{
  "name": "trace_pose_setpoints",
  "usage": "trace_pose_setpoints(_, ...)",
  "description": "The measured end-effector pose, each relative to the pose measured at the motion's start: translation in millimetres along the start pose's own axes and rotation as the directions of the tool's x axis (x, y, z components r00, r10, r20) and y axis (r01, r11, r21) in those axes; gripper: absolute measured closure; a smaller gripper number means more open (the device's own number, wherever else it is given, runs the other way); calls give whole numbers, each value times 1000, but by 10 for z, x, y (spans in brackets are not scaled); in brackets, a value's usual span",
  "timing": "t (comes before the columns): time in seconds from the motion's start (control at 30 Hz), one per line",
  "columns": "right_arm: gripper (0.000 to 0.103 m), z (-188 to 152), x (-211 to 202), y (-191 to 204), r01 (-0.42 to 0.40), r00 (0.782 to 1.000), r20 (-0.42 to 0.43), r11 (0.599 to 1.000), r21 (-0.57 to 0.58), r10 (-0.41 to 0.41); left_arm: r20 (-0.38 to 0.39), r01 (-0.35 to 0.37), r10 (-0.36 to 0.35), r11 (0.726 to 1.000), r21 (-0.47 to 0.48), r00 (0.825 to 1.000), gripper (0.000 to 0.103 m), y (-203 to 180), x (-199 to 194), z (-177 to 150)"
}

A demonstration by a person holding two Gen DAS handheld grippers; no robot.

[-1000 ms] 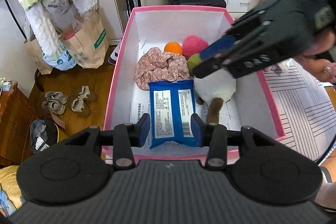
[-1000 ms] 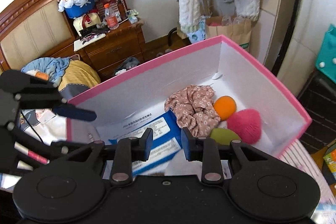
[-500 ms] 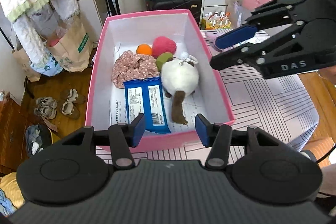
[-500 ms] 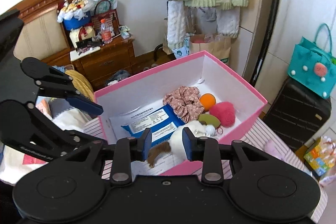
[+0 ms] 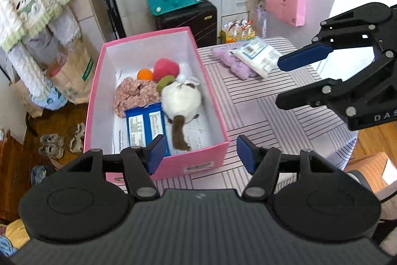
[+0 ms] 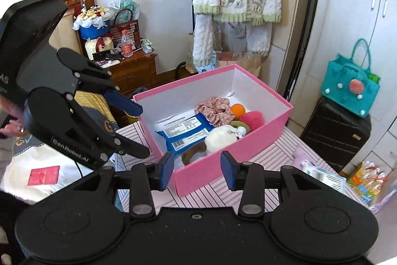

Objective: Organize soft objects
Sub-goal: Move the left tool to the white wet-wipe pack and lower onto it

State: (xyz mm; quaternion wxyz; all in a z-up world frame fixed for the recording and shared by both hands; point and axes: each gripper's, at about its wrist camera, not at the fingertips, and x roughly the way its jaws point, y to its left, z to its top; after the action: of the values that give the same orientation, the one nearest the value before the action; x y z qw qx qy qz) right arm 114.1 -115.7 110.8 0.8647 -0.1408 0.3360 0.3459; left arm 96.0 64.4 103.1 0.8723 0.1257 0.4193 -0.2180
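Both grippers above striped table (image 5: 250, 101), clear of pink box (image 5: 158, 167). Left gripper (image 5: 199, 153) empty, jaws just been opening, nothing between blue pads. Right gripper (image 6: 197, 167) empty too, jaws just been opening, gap bare. Box holds white plush toy (image 5: 182, 101) with brown tail, blue wipes pack (image 5: 145, 124) beside it, floral scrunchie (image 5: 135, 96), orange ball (image 5: 145, 74), pink pompom (image 5: 166, 68), green piece (image 5: 165, 82). Outside box, on table's far side: purple fluffy item (image 5: 233, 61) with white packet (image 5: 258, 54) lying on it.
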Motion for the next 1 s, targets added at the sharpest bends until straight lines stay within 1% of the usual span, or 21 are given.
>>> trace_pose_setpoints(0.13,47,-152,-208,-47,32,999,29,999,-3,-32,37,13,-14,999,41,999,35,-177,-84,30)
trace_pose_setpoints(0.3,40,-363,-395,-193,70,996,57,997,31,-72,84,44,-51,995,86,995,30,-398,-82,120)
trace_pose_setpoints(0.33,39,-418,-427,-241,78,995,59,996,43,-81,97,54,-62,995,80,993,30,-427,-69,138)
trace_pose_setpoints(0.4,37,-529,-477,-311,80,995,60,995,62,-83,133,103,-108,994,43,985,27,-465,-31,172)
trace_pose_setpoints(0.47,33,-671,-529,-393,72,995,61,994,86,-78,144,152,-150,988,1,978,27,-486,59,210)
trace_pose_setpoints(0.5,28,-728,-546,-426,72,995,63,993,92,-78,146,170,-165,985,-20,975,27,-503,121,233)
trace_pose_setpoints(0.57,26,-879,-584,-504,77,994,72,992,97,-85,151,189,-181,981,-42,972,27,-542,233,281)
trace_pose_setpoints(0.67,22,-1033,-581,-654,68,994,77,991,117,-77,174,176,-166,983,-44,971,27,-652,390,350)
trace_pose_setpoints(0.73,18,-1120,-553,-773,61,994,84,990,124,-72,197,152,-138,987,-54,971,26,-733,479,383)
trace_pose_setpoints(0.77,18,-1159,-526,-849,66,993,89,990,122,-77,210,132,-113,988,-78,971,26,-773,508,390)
trace_pose_setpoints(0.8,18,-1183,-503,-908,69,991,102,990,119,-82,231,112,-87,989,-97,969,26,-826,527,389)
trace_pose_setpoints(0.83,18,-1231,-485,-990,67,989,125,990,121,-82,250,107,-81,990,-94,965,26,-888,542,393)
trace_pose_setpoints(0.87,18,-1261,-476,-1056,62,987,137,990,130,-80,256,111,-85,990,-90,963,25,-947,576,403)
trace_pose_setpoints(0.93,18,-1310,-454,-1192,44,986,152,987,154,-68,245,132,-102,985,-109,964,25,-1008,660,435)
trace_pose_setpoints(1.0,17,-1342,-437,-1284,24,983,175,988,154,-52,237,153,-120,980,-127,964,25,-1055,772,470)
